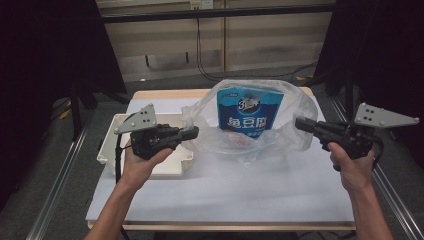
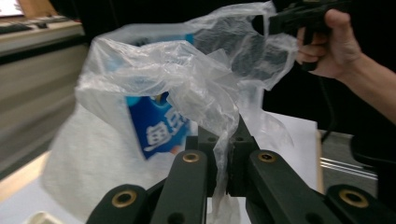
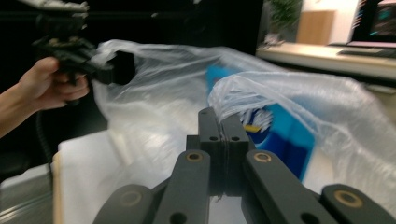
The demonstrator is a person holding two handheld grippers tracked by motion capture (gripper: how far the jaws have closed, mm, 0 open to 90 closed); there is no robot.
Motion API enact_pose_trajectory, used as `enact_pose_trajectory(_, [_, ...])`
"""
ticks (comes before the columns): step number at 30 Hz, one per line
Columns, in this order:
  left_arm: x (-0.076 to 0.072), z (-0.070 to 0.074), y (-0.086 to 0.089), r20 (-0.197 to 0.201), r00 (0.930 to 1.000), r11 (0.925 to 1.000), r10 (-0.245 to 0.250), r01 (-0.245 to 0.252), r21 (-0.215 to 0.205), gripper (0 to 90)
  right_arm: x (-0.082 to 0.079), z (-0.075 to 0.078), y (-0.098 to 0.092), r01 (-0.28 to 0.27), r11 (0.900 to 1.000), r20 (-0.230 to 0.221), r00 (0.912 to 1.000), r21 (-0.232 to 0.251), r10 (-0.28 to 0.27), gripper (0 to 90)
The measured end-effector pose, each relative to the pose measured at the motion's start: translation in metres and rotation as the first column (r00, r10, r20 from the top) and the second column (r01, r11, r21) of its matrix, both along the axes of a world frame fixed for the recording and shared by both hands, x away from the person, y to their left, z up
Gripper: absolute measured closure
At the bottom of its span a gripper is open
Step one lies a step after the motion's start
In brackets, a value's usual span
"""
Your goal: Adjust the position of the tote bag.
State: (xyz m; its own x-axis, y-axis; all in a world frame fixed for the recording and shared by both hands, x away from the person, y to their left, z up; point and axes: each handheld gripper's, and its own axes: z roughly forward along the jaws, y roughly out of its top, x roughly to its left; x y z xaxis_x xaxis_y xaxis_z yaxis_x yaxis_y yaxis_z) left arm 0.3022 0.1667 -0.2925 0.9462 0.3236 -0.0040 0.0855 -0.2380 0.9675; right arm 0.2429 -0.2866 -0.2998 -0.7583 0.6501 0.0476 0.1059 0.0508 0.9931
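a: what worries you here?

b: the clear plastic bag (image 1: 250, 135) is thin, and the blue packet (image 1: 248, 114) inside it looks fairly heavy for that film. each side hangs from only a pinch of film, so i'd guess the film could stretch, tear or slide out of the jaws if the hands pull apart or jerk upward. if one side slips, the bag would likely tip and the packet could drop onto the white table cover (image 1: 225, 190) or slide out of the mouth.

a: where is the bag exactly?

b: over the middle of the table, between the two hands, just right of the white tray (image 1: 112, 145). the packet stands upright inside it. i can't tell whether the bag's bottom is touching the cover or hanging clear.

a: and the tongs?

b: the left gripper (image 1: 192, 132) has its jaws closed tight on a twisted strand of the bag's left edge; in the left gripper view the film runs down between the pads. the right gripper (image 1: 300, 123) is likewise clamped on the bag's right edge, with a thin sliver of film caught between its jaws in the right gripper view.
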Motion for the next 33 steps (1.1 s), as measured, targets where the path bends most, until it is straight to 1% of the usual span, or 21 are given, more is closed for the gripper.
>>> enact_pose_trajectory(1, [0.000,0.000,0.000,0.000,1.0000,1.0000,0.000,0.000,0.000,87.9,0.000,0.000,0.000,0.000,1.000,0.000,1.0000,0.000,0.000,90.0])
enact_pose_trajectory(2, [0.004,0.003,0.001,-0.002,0.9999,0.9999,0.012,-0.012,-0.003,87.9,0.004,0.006,-0.002,0.033,0.999,0.014,0.9993,-0.008,-0.033,90.0])
enact_pose_trajectory(4, [0.008,0.005,0.002,-0.005,0.9997,0.9997,0.023,-0.023,0.000,87.9,0.008,0.010,-0.003,0.044,0.999,0.017,0.9989,-0.013,-0.044,90.0])
enact_pose_trajectory(5, [0.010,0.006,0.002,-0.010,0.9996,0.9997,0.026,-0.026,0.000,87.9,0.009,0.012,-0.003,0.068,0.997,0.018,0.9975,-0.022,-0.068,90.0])
enact_pose_trajectory(6, [0.012,0.007,0.002,-0.008,0.9996,0.9996,0.027,-0.027,-0.002,88.0,0.011,0.014,-0.003,0.077,0.997,0.020,0.9969,-0.025,-0.076,90.0])
enact_pose_trajectory(7, [0.013,0.008,0.002,-0.007,0.9995,0.9995,0.030,-0.030,-0.009,87.9,0.013,0.016,-0.003,0.079,0.997,0.022,0.9967,-0.026,-0.078,90.0])
enact_pose_trajectory(8, [0.015,0.010,0.002,-0.003,0.9995,0.9994,0.032,-0.032,-0.015,87.9,0.015,0.018,-0.004,0.093,0.995,0.028,0.9954,-0.034,-0.092,90.0])
enact_pose_trajectory(11, [0.019,0.016,0.000,0.005,0.9994,0.9994,0.033,-0.033,-0.010,88.0,0.019,0.026,-0.005,0.107,0.994,0.037,0.9937,-0.029,-0.106,90.0])
enact_pose_trajectory(13, [0.023,0.019,0.000,0.005,0.9993,0.9991,0.038,-0.038,-0.020,88.0,0.023,0.031,-0.007,0.103,0.994,0.041,0.9939,-0.023,-0.102,90.0])
enact_pose_trajectory(15, [0.027,0.021,0.000,0.000,0.9992,0.9986,0.040,-0.040,-0.034,88.4,0.026,0.035,-0.007,0.118,0.993,0.050,0.9920,-0.024,-0.116,90.0])
enact_pose_trajectory(18, [0.034,0.023,-0.002,-0.004,0.9989,0.9983,0.047,-0.047,-0.034,88.7,0.033,0.041,-0.008,0.133,0.991,0.054,0.9897,-0.013,-0.133,90.0])
enact_pose_trajectory(19, [0.036,0.025,-0.002,-0.002,0.9983,0.9977,0.058,-0.058,-0.034,88.8,0.035,0.043,-0.009,0.130,0.991,0.056,0.9899,0.000,-0.130,90.0])
enact_pose_trajectory(21, [0.040,0.029,-0.002,-0.009,0.9988,0.9974,0.049,-0.049,-0.053,88.8,0.038,0.046,-0.010,0.149,0.989,0.060,0.9870,0.001,-0.149,90.0])
enact_pose_trajectory(23, [0.043,0.034,-0.003,-0.002,0.9985,0.9963,0.055,-0.055,-0.066,88.8,0.042,0.050,-0.013,0.143,0.990,0.056,0.9880,0.023,-0.144,90.0])
enact_pose_trajectory(24, [0.043,0.036,-0.003,0.005,0.9985,0.9966,0.055,-0.055,-0.062,88.8,0.045,0.052,-0.015,0.131,0.990,0.050,0.9898,0.044,-0.133,90.0])
enact_pose_trajectory(25, [0.044,0.039,-0.005,0.015,0.9978,0.9964,0.065,-0.064,-0.056,88.9,0.046,0.053,-0.016,0.131,0.990,0.048,0.9899,0.048,-0.133,90.0])
enact_pose_trajectory(28, [0.047,0.047,-0.008,0.026,0.9982,0.9974,0.055,-0.053,-0.049,88.9,0.051,0.058,-0.016,0.142,0.989,0.054,0.9880,0.051,-0.145,90.0])
enact_pose_trajectory(30, [0.050,0.052,-0.010,0.035,0.9979,0.9979,0.055,-0.054,-0.037,88.9,0.052,0.062,-0.017,0.116,0.990,0.063,0.9906,0.081,-0.121,90.0])
enact_pose_trajectory(31, [0.052,0.053,-0.011,0.040,0.9978,0.9983,0.053,-0.052,-0.027,88.9,0.053,0.063,-0.017,0.112,0.990,0.070,0.9906,0.081,-0.117,90.0])
enact_pose_trajectory(32, [0.054,0.054,-0.012,0.036,0.9978,0.9982,0.055,-0.054,-0.026,88.9,0.053,0.065,-0.017,0.101,0.991,0.071,0.9916,0.085,-0.108,90.0])
enact_pose_trajectory(33, [0.057,0.054,-0.012,0.035,0.9976,0.9980,0.060,-0.059,-0.021,88.9,0.053,0.066,-0.018,0.107,0.991,0.077,0.9907,0.081,-0.113,90.0])
